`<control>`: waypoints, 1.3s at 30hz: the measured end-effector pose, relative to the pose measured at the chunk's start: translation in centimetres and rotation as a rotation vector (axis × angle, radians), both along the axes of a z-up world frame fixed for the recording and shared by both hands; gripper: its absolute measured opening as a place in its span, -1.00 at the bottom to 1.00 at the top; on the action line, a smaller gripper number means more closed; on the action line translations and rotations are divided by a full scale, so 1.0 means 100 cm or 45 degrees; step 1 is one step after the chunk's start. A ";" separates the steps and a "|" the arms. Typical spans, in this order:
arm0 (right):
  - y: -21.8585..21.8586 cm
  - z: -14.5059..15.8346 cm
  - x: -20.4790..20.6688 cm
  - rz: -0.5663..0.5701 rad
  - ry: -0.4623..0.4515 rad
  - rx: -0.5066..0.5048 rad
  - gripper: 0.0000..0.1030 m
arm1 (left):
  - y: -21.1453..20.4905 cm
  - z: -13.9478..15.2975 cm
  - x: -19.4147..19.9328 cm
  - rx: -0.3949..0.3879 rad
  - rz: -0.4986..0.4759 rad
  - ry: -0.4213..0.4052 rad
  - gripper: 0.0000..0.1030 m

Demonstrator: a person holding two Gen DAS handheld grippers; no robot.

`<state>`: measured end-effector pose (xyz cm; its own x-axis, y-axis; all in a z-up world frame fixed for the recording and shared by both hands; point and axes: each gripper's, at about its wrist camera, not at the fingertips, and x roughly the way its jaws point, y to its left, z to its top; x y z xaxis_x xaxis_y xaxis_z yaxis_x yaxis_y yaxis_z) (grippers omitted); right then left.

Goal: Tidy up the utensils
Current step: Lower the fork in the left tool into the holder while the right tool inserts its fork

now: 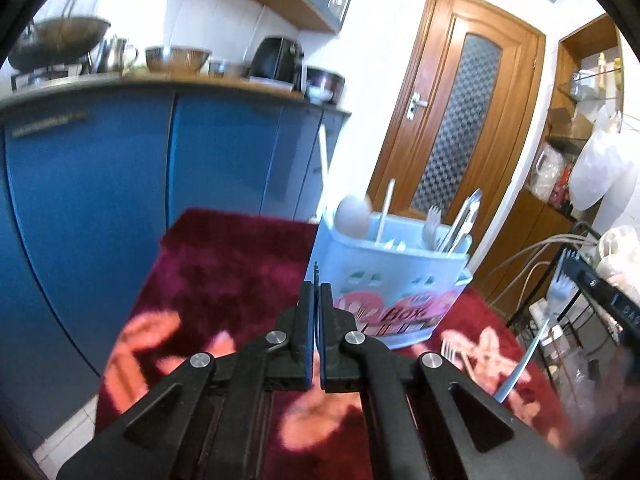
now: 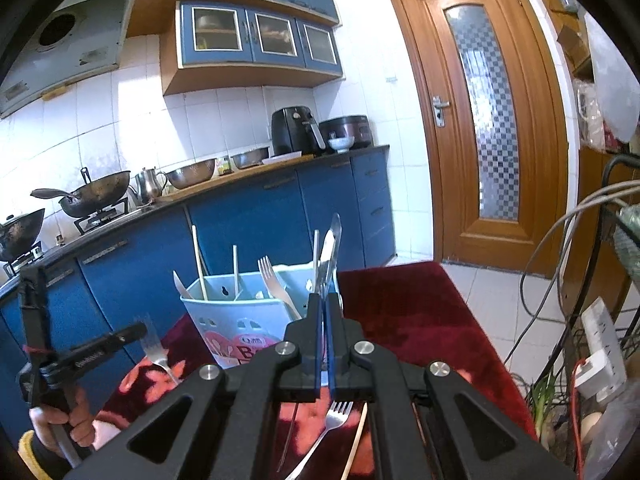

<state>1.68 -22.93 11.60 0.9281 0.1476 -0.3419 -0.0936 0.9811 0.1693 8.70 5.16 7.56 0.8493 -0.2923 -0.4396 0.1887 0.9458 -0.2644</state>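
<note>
Your left tongs (image 1: 316, 292) are clamping a steel fork (image 2: 154, 350) with its tines pointing up, and your right tongs (image 2: 325, 300) are pinching a second fork (image 1: 558, 296) the same way, handle hanging below the fingers. Both are hovering just in front of the pale blue cutlery caddy (image 1: 384, 280), which is standing on the red patterned cloth (image 1: 224, 264) and already holding upright cutlery. Another fork (image 2: 334, 416) and a chopstick (image 2: 358, 436) are lying on the cloth under your right tongs.
</note>
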 end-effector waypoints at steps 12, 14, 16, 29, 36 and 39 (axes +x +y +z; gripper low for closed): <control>-0.002 0.023 -0.008 -0.020 -0.088 -0.057 -0.94 | -0.005 0.077 -0.027 0.080 0.037 -0.229 -1.00; -0.003 0.026 -0.009 -0.025 -0.099 -0.064 -0.94 | -0.008 0.094 -0.028 0.106 0.052 -0.271 -1.00; -0.004 0.029 -0.009 -0.030 -0.110 -0.070 -0.94 | -0.013 0.109 -0.027 0.128 0.067 -0.308 -1.00; -0.013 0.026 -0.006 -0.047 -0.102 -0.059 -0.94 | -0.037 0.171 0.013 0.323 0.213 -0.462 -1.00; -0.013 0.029 0.002 -0.061 -0.107 -0.065 -0.94 | -0.046 0.147 0.048 0.395 0.240 -0.395 -1.00; -0.011 0.034 0.008 -0.073 -0.126 -0.078 -0.94 | -0.050 0.133 0.060 0.405 0.232 -0.362 -1.00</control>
